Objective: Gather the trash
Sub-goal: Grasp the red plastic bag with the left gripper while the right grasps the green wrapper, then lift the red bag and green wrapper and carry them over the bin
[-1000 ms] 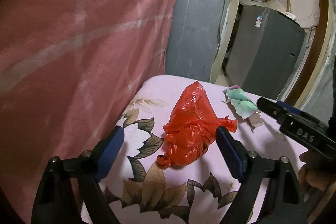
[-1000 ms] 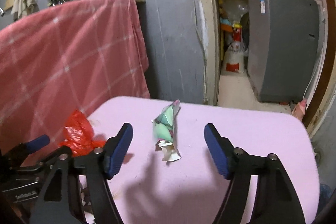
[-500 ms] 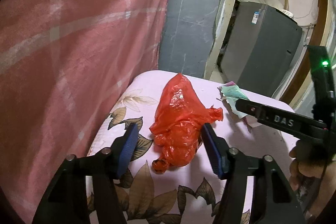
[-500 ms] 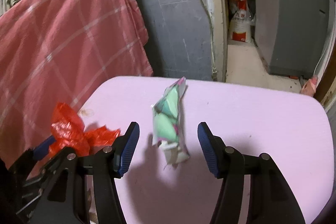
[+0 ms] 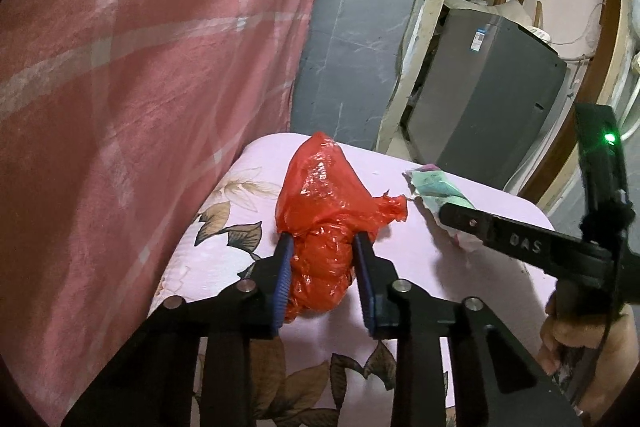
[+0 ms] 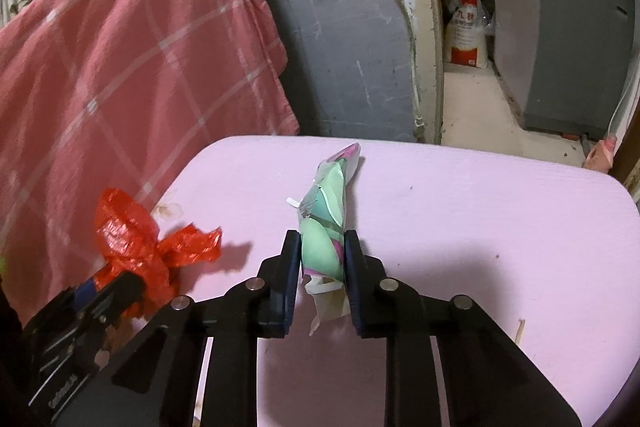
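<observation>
A crumpled red plastic bag (image 5: 320, 187) lies on the pink floral cushion (image 5: 432, 279). My left gripper (image 5: 323, 239) is closing on its near end, both blue pads pressing the plastic. A green and pink wrapper (image 6: 328, 211) lies on the bare pink part of the cushion (image 6: 480, 227). My right gripper (image 6: 322, 237) is closing on the wrapper, which is pinched between its pads. In the right wrist view the red bag (image 6: 128, 227) shows at the left. The wrapper (image 5: 432, 183) appears in the left wrist view, partly behind a black finger of the right gripper.
A pink checked blanket (image 5: 140, 67) hangs along the cushion's left side. Beyond the cushion stand a grey wall (image 6: 340, 27), a doorway and a grey appliance (image 5: 488, 99). A white and red sack (image 6: 468, 31) sits on the floor. A hand (image 5: 580, 339) holds the right gripper.
Both grippers' jaws have narrowed from wide apart onto their items: left around the red bag, right around the wrapper. The right gripper has moved forward and down over the wrapper.
</observation>
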Demonstrator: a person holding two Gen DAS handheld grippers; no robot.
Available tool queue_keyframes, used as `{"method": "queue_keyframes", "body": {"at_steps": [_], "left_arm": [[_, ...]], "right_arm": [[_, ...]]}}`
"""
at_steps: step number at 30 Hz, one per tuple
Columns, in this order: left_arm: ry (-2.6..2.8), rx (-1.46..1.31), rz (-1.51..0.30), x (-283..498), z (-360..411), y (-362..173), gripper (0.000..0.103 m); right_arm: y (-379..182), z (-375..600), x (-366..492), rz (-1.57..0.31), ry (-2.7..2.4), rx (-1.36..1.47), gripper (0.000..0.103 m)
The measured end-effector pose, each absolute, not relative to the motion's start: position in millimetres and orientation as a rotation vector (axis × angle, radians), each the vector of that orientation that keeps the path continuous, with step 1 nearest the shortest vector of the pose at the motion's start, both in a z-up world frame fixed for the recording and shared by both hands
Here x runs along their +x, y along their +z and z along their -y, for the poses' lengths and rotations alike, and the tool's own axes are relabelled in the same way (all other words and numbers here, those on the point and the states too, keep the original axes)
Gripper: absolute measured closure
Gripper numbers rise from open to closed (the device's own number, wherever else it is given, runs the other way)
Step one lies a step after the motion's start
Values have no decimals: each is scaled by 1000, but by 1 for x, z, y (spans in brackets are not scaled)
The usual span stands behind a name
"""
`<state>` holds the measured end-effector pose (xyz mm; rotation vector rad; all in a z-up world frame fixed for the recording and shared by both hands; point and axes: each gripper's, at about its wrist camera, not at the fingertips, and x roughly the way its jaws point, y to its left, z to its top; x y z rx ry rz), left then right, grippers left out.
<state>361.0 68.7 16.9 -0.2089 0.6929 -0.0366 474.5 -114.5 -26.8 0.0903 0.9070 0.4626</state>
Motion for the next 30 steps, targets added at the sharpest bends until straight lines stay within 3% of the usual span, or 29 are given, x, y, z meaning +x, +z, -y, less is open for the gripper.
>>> {"method": "queue_keyframes", "body": {"at_steps": [30], "left_arm": [[-133, -168, -448, 278, 3, 52, 83]], "right_arm": [[44, 204, 309, -507, 379, 92, 86]]}}
